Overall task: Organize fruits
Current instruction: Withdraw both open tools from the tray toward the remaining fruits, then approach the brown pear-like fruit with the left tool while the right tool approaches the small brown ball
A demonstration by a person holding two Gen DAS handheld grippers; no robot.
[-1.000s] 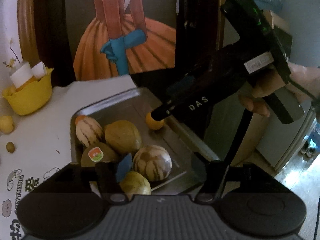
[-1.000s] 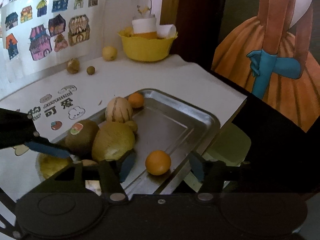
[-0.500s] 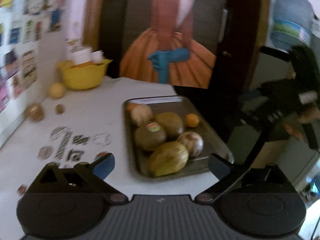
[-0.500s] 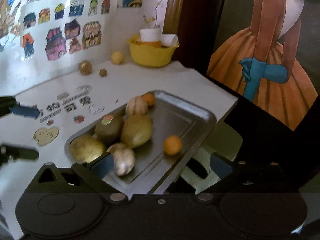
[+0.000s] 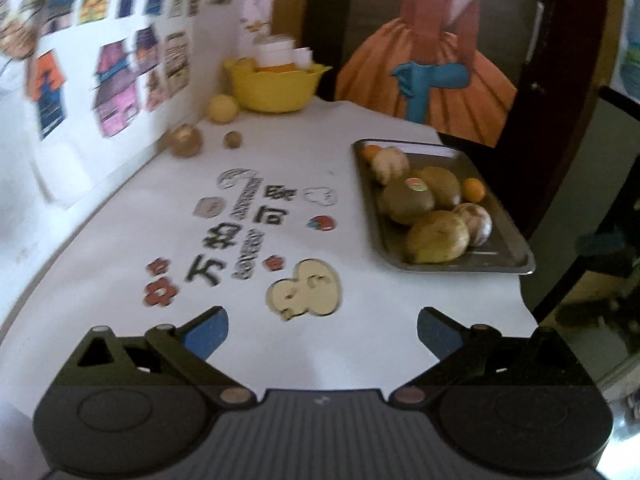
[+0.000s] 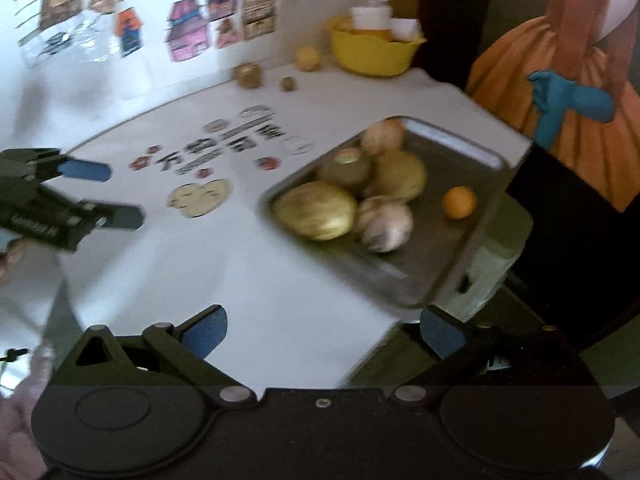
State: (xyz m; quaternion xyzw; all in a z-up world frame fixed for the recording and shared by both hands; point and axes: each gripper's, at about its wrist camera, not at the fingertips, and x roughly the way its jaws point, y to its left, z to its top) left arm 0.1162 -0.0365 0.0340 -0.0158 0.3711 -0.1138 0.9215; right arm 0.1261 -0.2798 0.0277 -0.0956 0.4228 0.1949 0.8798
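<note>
Left gripper gapes empty; only the right wrist view shows its outside.

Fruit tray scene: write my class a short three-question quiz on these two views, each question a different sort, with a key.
1. True or false: the left gripper holds a fruit.
2. Where does the small orange fruit lie?
A. in the metal tray
B. in the yellow bowl
C. on the white table
3. Fill in: the fruit with a round sticker lies in the ____.

Key: 1 false, both grippers' jaws stand wide with nothing between; 2 A; 3 tray.
</note>
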